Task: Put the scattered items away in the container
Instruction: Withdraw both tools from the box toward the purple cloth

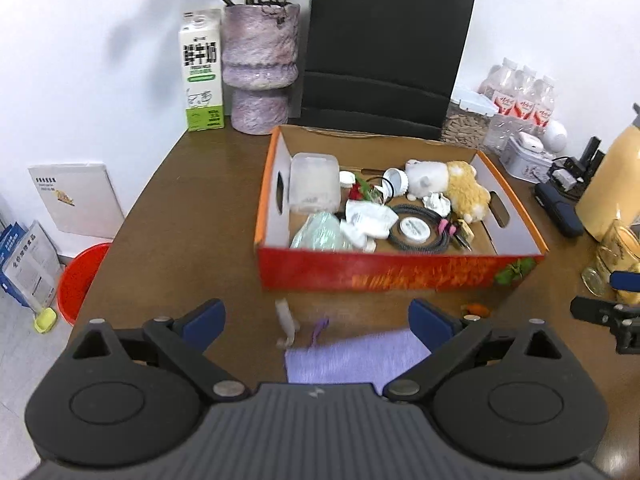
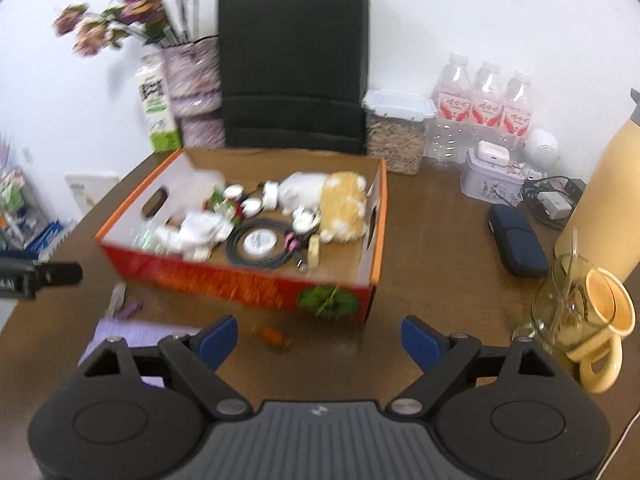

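Note:
An orange cardboard box (image 1: 400, 270) (image 2: 240, 280) sits mid-table holding a plush toy (image 1: 466, 190), a coiled cable (image 1: 418, 232), a clear tub (image 1: 314, 182) and several small items. In front of it lie a lilac cloth (image 1: 356, 356) (image 2: 132, 334), a small white piece (image 1: 286, 320) (image 2: 116, 298), a purple clip (image 1: 320, 326) and a small orange item (image 1: 476, 309) (image 2: 274, 336). My left gripper (image 1: 318, 318) stands open above the cloth, nothing between its fingers. My right gripper (image 2: 318, 338) is open and empty, near the orange item.
A black paper bag (image 1: 384, 48), a vase with flowers (image 1: 260, 68) and a milk carton (image 1: 202, 72) stand behind the box. Water bottles (image 2: 484, 104), a seed jar (image 2: 396, 136), a tin (image 2: 490, 178), a dark case (image 2: 516, 246), a glass cup (image 2: 564, 308) and a cream mug (image 2: 604, 320) crowd the right.

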### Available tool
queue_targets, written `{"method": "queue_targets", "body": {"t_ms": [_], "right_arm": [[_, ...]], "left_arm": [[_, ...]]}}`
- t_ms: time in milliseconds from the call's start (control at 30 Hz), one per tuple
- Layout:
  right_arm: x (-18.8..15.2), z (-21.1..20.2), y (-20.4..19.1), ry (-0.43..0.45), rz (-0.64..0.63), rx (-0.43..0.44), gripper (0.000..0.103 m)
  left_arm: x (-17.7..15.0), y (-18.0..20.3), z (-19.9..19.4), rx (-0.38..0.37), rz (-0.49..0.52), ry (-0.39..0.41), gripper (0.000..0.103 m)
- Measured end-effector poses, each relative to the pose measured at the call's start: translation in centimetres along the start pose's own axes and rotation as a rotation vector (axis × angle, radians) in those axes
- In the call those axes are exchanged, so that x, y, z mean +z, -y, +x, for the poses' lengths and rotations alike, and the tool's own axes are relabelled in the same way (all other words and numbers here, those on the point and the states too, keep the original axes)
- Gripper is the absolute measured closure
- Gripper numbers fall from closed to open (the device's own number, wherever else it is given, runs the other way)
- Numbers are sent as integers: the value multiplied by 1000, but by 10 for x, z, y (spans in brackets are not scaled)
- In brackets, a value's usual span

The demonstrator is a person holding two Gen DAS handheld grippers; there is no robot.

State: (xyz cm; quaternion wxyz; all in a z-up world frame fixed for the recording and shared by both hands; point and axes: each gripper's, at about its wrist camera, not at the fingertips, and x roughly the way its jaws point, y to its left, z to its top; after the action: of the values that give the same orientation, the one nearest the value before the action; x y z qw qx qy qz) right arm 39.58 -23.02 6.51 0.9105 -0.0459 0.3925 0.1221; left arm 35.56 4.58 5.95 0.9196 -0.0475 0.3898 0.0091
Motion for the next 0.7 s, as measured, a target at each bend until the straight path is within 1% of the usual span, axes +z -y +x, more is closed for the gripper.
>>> {"method": "queue_targets", "body": {"t_ms": [100, 233, 300, 367, 433, 500, 567, 600, 667, 700], "right_arm": [[-23, -14, -11, 17, -28, 14, 14], [-58, -31, -27, 33, -59, 47, 14], [-77, -39, -35, 37, -71, 66, 14], [-97, -48, -44, 52, -78, 77, 14], [-118, -58, -53, 84, -81, 67, 14], [-138, -69, -61, 128, -94, 62, 14], [-157, -77, -69, 161, -103, 38, 13], [-167, -82, -73, 179, -106, 20, 13], [-186, -92, -80, 218, -98, -1, 13], [-195, -98, -82, 236, -85, -1, 13]], "left_arm": [[-25, -5, -18, -30, 2, 30, 2], [-66, -7, -41, -40, 60, 99, 1], [-90, -13, -53, -31, 65, 155, 0], [-112, -18, -65, 11, 43, 193, 0], [-134, -22, -78, 35, 7, 240, 0], [-154, -21, -91, 47, -16, 265, 0], [-176, -15, -103, 77, -59, 290, 0], [-187, -11, -109, 80, -78, 306, 0], [-206, -2, -117, 61, -68, 322, 0], [-214, 3, -119, 55, -42, 328, 0]]}}
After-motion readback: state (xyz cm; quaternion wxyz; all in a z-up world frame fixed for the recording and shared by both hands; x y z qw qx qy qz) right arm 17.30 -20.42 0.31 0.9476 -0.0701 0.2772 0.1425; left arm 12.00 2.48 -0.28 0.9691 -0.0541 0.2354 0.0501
